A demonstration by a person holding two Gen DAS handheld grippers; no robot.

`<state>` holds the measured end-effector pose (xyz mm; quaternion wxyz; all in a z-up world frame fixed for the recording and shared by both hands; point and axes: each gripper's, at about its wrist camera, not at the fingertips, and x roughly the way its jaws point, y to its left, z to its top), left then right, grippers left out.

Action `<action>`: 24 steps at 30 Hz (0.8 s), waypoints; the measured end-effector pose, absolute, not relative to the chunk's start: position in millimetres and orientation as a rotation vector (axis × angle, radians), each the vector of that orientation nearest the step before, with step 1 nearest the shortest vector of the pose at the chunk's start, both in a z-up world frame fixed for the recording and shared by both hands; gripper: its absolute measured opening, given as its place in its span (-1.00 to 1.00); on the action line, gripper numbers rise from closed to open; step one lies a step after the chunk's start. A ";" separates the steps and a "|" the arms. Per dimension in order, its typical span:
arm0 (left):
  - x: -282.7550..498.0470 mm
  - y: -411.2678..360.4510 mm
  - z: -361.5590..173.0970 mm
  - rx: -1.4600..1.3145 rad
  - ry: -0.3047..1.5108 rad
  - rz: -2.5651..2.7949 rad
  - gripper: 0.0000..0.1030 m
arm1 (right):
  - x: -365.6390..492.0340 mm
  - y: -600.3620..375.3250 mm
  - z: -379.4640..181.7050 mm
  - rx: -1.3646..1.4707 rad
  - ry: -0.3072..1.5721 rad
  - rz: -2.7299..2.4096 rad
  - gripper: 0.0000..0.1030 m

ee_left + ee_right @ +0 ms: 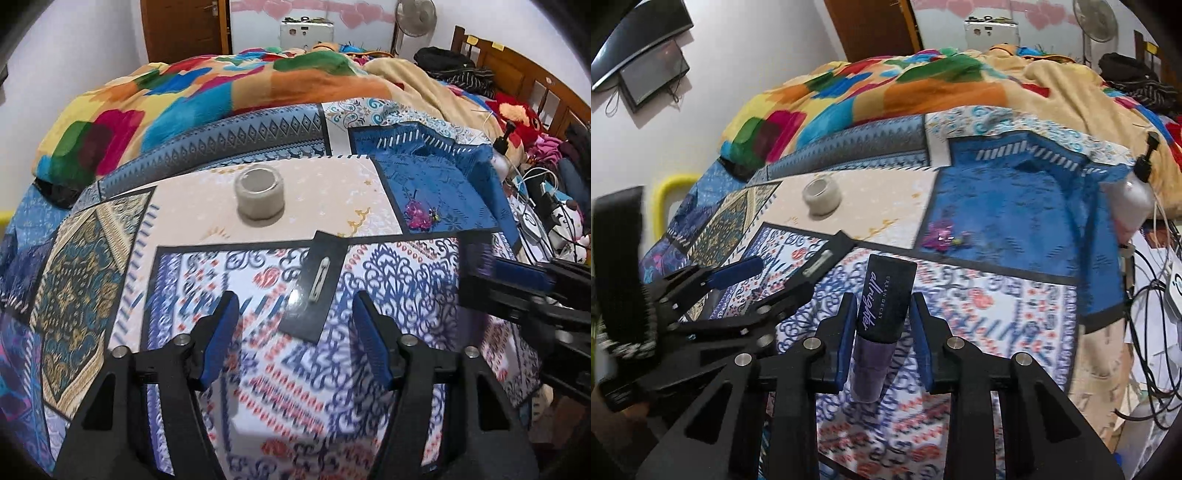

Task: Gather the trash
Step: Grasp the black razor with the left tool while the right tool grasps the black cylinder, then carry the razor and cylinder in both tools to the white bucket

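My right gripper is shut on a dark purple "all nighter" tube, held upright above the patterned bedspread; in the left wrist view it sits at the right edge. My left gripper is open and empty, hovering just short of a flat black sachet that lies on the bedspread between its fingertips. The left gripper and the sachet show at the left of the right wrist view. A roll of tape stands farther back on the cream patch, and appears in the right wrist view. A crumpled purple wrapper lies on the blue patch.
A colourful blanket is heaped across the back of the bed. A white pump bottle, cables and clutter crowd the right side. A wooden headboard and a fan stand behind.
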<state>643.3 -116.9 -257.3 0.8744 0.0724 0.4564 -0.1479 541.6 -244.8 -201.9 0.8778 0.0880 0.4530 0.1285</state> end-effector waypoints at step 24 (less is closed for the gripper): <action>588.1 -126.8 -210.7 0.096 0.960 -0.325 -0.52 | 508.0 -268.5 -157.5 0.191 0.891 0.263 -0.52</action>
